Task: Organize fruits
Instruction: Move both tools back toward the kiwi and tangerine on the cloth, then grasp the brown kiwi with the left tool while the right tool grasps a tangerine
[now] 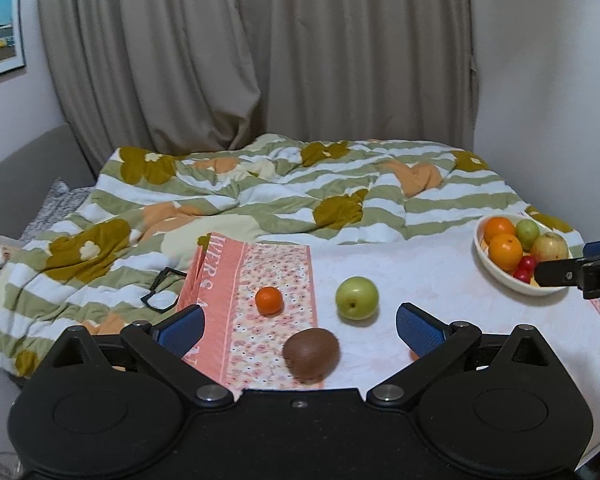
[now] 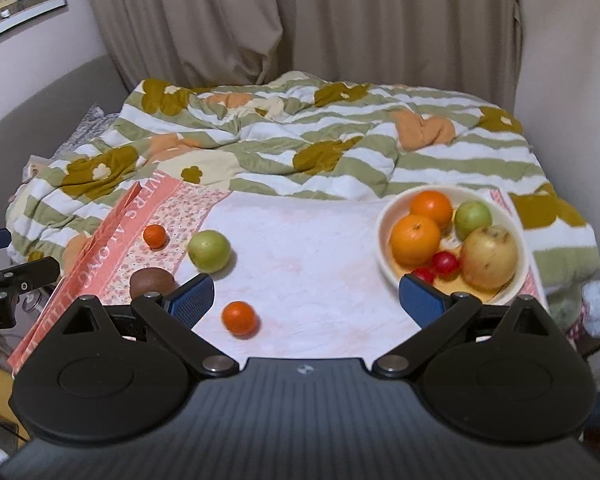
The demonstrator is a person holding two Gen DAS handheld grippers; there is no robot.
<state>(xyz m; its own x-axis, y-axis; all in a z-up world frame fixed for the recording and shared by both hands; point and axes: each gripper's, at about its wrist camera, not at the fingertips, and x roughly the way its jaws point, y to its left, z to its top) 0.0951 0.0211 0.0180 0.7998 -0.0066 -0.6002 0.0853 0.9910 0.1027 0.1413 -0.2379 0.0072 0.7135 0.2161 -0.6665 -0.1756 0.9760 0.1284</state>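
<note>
A white bowl (image 2: pixel 384 220) on the right of the bed holds two oranges, a green apple, a yellowish apple and small red fruits; it also shows in the left wrist view (image 1: pixel 496 272). Loose on the cloth lie a green apple (image 1: pixel 357 297) (image 2: pixel 209 251), a small mandarin (image 1: pixel 269 300) (image 2: pixel 155 236), a brown kiwi (image 1: pixel 311 355) (image 2: pixel 151 282) and a second mandarin (image 2: pixel 239 317). My left gripper (image 1: pixel 299 330) is open and empty, with the kiwi between its fingers. My right gripper (image 2: pixel 306 300) is open and empty, near the bowl.
A pink floral cloth (image 1: pixel 276 264) and a white cloth (image 2: pixel 308 248) cover the near bed. A rumpled striped quilt (image 1: pixel 260 188) lies behind. Black glasses (image 1: pixel 162 290) lie at the left. Curtains and walls stand behind.
</note>
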